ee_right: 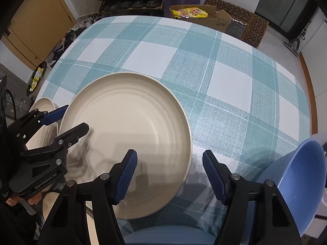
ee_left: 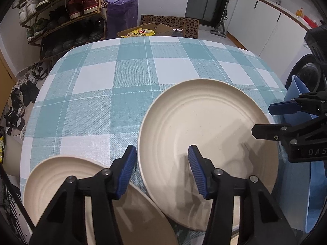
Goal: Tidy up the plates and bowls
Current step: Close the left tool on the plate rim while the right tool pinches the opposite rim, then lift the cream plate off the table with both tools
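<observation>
Big cream plate (ee_right: 126, 134) on checked tabletop (ee_right: 224, 77), both claws astride its rim, part-open, gripping nothing: left claw (ee_left: 162, 168) marked "GenRobot.AI", right claw (ee_right: 169, 175) marked "DAS".

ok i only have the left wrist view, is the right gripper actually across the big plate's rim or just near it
Observer: Across it. The right gripper is open and straddles the rim of the large cream plate, one finger above the plate, the other above the tablecloth.
Operator: and that blue thing at my right edge
Observer: A blue bowl, empty inside, just right of that gripper near the table's edge.
</observation>
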A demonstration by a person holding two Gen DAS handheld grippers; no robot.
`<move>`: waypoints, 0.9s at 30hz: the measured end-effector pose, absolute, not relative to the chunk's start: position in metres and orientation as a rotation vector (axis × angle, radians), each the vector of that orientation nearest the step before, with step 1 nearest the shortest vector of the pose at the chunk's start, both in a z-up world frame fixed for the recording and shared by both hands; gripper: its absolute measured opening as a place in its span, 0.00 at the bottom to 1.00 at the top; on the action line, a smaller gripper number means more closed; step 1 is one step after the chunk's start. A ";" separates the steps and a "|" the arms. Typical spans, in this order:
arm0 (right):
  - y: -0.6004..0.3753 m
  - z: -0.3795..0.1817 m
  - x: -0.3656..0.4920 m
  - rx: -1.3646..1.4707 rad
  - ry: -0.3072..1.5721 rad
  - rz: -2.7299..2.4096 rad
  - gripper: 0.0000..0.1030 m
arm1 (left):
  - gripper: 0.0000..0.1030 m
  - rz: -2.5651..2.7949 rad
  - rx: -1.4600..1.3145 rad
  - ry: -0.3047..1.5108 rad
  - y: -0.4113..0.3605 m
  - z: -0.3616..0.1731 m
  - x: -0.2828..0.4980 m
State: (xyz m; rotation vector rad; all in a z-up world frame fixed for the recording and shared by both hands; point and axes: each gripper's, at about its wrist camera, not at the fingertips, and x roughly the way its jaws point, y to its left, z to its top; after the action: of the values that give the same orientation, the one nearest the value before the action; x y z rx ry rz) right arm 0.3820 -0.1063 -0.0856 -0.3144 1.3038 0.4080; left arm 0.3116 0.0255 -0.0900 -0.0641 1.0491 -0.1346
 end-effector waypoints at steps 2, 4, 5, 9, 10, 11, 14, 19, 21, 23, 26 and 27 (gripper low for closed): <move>-0.107 -0.089 0.384 -0.318 1.309 0.400 0.66 | 0.51 -0.139 -0.059 1.053 0.024 -0.091 0.312; -0.107 -0.092 0.386 -0.314 1.320 0.397 0.66 | 0.50 -0.143 -0.057 1.057 0.023 -0.092 0.313; -0.107 -0.093 0.387 -0.314 1.324 0.397 0.66 | 0.50 -0.144 -0.056 1.058 0.022 -0.093 0.313; -0.106 -0.099 0.387 -0.323 1.346 0.403 0.63 | 0.50 -0.141 -0.043 1.060 0.020 -0.093 0.314; -0.106 -0.100 0.387 -0.325 1.350 0.404 0.61 | 0.49 -0.140 -0.041 1.060 0.021 -0.093 0.313; -0.106 -0.101 0.387 -0.325 1.353 0.405 0.60 | 0.48 -0.137 -0.040 1.060 0.021 -0.093 0.313; -0.106 -0.105 0.388 -0.326 1.368 0.402 0.55 | 0.45 -0.133 -0.040 1.060 0.022 -0.093 0.313; -0.106 -0.109 0.386 -0.335 1.372 0.405 0.44 | 0.38 -0.139 -0.048 1.068 0.022 -0.095 0.313; -0.105 -0.110 0.385 -0.338 1.364 0.403 0.39 | 0.38 -0.139 -0.051 1.069 0.022 -0.096 0.314; -0.106 -0.109 0.385 -0.335 1.358 0.400 0.37 | 0.38 -0.138 -0.050 1.065 0.022 -0.096 0.315; -0.108 -0.106 0.386 -0.324 1.342 0.391 0.36 | 0.38 -0.140 -0.052 1.067 0.022 -0.096 0.314; -0.108 -0.106 0.386 -0.320 1.342 0.389 0.36 | 0.38 -0.143 -0.050 1.068 0.022 -0.096 0.314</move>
State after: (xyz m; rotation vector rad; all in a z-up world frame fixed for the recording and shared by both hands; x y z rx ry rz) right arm 0.3856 -0.1081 -0.1058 -0.3200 1.3424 0.3886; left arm 0.3145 0.0216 -0.0962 -0.0504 1.0680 -0.1431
